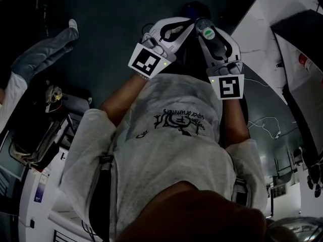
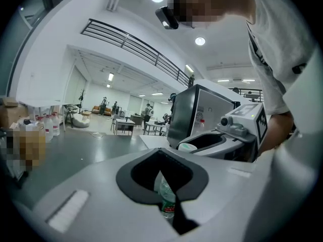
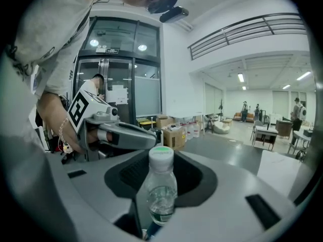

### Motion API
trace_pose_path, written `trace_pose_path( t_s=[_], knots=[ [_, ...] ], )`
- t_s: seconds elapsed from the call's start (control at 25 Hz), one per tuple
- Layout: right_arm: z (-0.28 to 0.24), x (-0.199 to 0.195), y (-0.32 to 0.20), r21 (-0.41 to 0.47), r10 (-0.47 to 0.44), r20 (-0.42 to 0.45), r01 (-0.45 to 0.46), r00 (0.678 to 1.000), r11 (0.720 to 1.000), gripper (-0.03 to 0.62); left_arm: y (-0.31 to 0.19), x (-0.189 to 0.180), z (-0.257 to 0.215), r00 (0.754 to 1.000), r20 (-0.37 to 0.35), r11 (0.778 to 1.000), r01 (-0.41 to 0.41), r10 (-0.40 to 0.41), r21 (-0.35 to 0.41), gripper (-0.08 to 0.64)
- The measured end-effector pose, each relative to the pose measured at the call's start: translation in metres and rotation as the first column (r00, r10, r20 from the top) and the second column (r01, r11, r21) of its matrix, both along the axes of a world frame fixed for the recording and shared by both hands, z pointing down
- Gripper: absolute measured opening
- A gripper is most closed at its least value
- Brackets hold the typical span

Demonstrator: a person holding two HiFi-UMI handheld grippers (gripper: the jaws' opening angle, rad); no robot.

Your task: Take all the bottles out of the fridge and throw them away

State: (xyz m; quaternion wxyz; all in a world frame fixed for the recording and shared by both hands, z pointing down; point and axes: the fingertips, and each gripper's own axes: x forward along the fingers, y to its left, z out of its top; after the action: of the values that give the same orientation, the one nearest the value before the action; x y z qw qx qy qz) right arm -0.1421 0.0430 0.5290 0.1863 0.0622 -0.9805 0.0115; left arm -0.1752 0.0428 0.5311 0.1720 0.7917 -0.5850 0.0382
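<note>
In the head view both grippers are held close together in front of my chest, over a dark floor. My right gripper point(image 1: 204, 26) is shut on a clear plastic bottle point(image 3: 160, 190) with a white, green-topped cap point(image 1: 207, 33); the bottle stands upright between the jaws. My left gripper point(image 1: 174, 26) is shut on a second small bottle with a green label point(image 2: 168, 198), which sits low in the gap between its jaws. The left gripper view shows the right gripper point(image 2: 202, 142) just beside it, and the left gripper point(image 3: 146, 137) appears in the right gripper view.
A dark glass-fronted cabinet point(image 2: 194, 115) stands on a white counter point(image 1: 262, 24) to my right. Someone's trouser leg and shoe point(image 1: 43, 52) show at the left. Cardboard boxes point(image 3: 174, 135), water jugs point(image 2: 48, 125), tables and distant people fill the open hall.
</note>
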Motion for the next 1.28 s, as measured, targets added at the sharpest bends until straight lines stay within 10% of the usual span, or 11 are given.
trace_pose_path(
  t_s=[1.28],
  knots=[
    [0.111, -0.009, 0.018, -0.04, 0.056, 0.016, -0.055, 0.998, 0.998, 0.152, 0.022, 0.001, 0.121, 1.0, -0.005, 0.995, 0.012, -0.012, -0.098, 0.009]
  ],
)
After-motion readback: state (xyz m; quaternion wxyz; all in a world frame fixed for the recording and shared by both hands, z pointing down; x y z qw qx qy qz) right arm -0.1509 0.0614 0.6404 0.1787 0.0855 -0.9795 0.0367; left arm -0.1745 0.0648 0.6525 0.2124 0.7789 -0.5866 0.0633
